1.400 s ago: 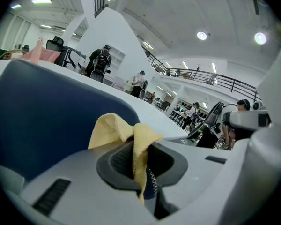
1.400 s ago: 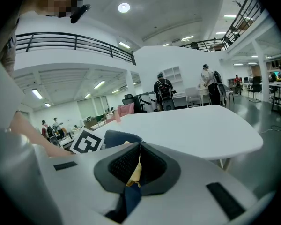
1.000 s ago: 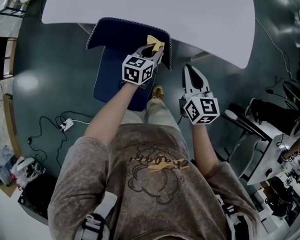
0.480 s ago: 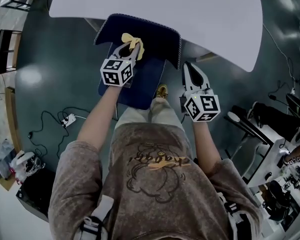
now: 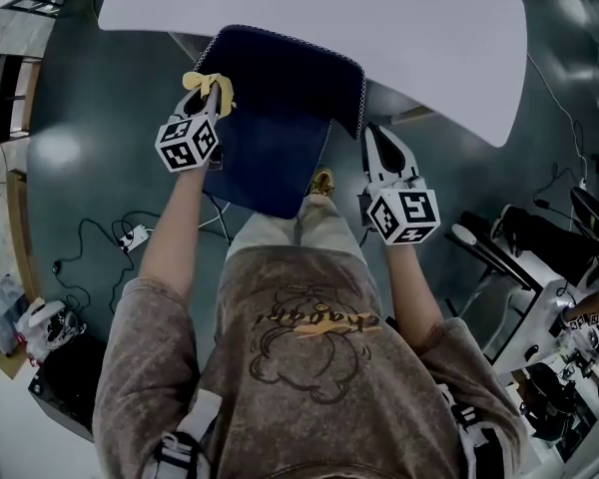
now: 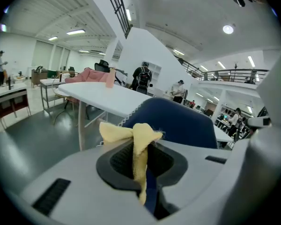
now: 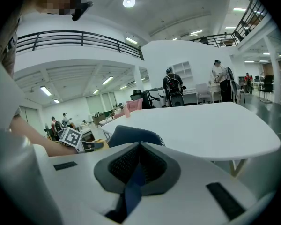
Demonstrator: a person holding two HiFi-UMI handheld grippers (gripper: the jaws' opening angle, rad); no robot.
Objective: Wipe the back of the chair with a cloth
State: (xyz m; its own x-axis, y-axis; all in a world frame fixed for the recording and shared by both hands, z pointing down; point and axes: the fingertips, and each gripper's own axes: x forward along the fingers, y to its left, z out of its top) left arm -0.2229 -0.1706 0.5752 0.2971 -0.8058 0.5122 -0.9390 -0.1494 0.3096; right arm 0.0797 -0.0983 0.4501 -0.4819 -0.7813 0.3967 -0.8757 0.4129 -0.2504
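Note:
A dark blue chair (image 5: 280, 108) stands pushed against the white table (image 5: 319, 18), its backrest top (image 5: 290, 58) toward the table. My left gripper (image 5: 206, 92) is shut on a yellow cloth (image 5: 208, 83) at the left end of the backrest. The left gripper view shows the cloth (image 6: 131, 137) pinched between the jaws, with the chair back (image 6: 178, 125) just beyond. My right gripper (image 5: 381, 140) hangs to the right of the chair, shut with nothing in it. In the right gripper view the chair back (image 7: 131, 135) lies ahead on the left.
The white table (image 7: 201, 125) spans the far side. Cables and a power strip (image 5: 132, 239) lie on the floor at the left. Bags (image 5: 25, 327) sit at lower left. Desks with equipment (image 5: 559, 307) crowd the right. People stand in the distance.
My left gripper has slid the yellow cloth leftward along the top of the chair back, from its right end to its left end. The right gripper has stayed in place.

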